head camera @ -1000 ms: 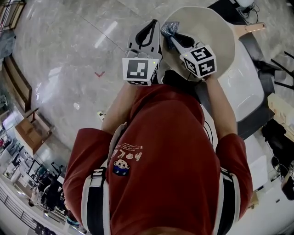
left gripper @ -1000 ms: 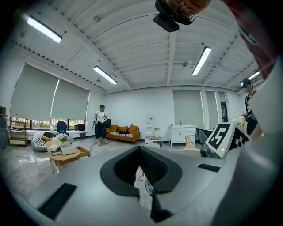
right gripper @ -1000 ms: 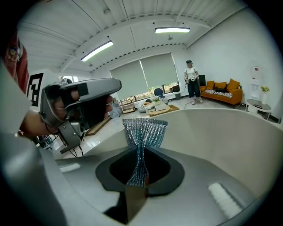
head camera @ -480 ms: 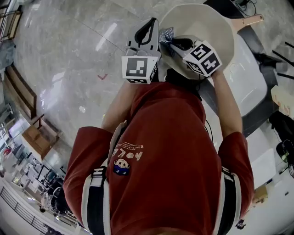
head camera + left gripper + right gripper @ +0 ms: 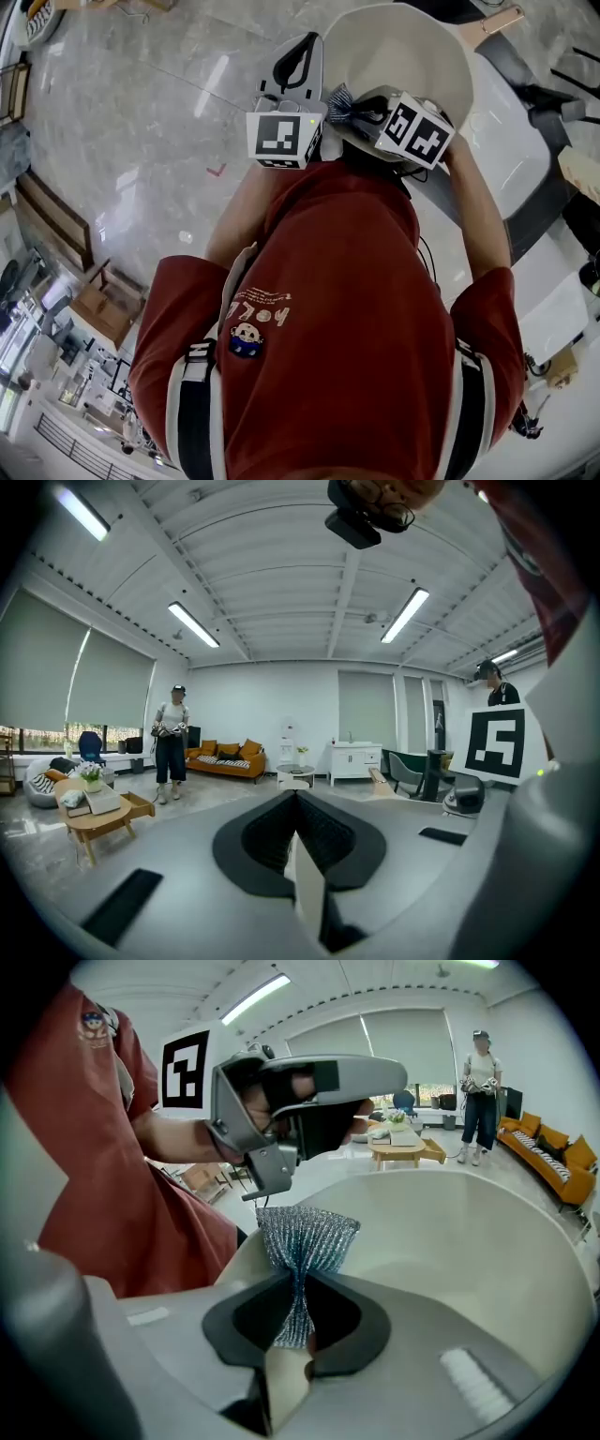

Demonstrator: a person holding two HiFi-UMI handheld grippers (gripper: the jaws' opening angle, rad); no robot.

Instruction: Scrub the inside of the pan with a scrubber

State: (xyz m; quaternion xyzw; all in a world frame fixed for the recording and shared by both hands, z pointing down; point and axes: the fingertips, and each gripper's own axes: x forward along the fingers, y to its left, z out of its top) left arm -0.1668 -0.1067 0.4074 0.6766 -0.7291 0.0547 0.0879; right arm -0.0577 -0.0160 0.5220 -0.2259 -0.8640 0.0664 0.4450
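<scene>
A cream pan (image 5: pixel 412 52) with a wooden handle (image 5: pixel 497 19) lies in front of me; in the right gripper view its pale inside (image 5: pixel 469 1241) fills the right half. My right gripper (image 5: pixel 352 108) (image 5: pixel 298 1288) is shut on a silvery-blue mesh scrubber (image 5: pixel 339 101) (image 5: pixel 305 1237), pinched at its middle, over the pan's near-left rim. The left gripper (image 5: pixel 305 52) (image 5: pixel 295 799) is held just left of the pan, jaws shut with nothing between them. It also shows in the right gripper view as the left gripper (image 5: pixel 300 1101) above the scrubber.
The pan rests on a white surface (image 5: pixel 511 159) with dark objects at the right edge. Grey marble floor (image 5: pixel 141 141) lies to the left. Far off stand a person (image 5: pixel 171 742), an orange sofa (image 5: pixel 225 759) and a low wooden table (image 5: pixel 98 813).
The right gripper with the scrubber has slid from farther inside the pan back to its near-left rim. The left gripper has stayed beside the pan.
</scene>
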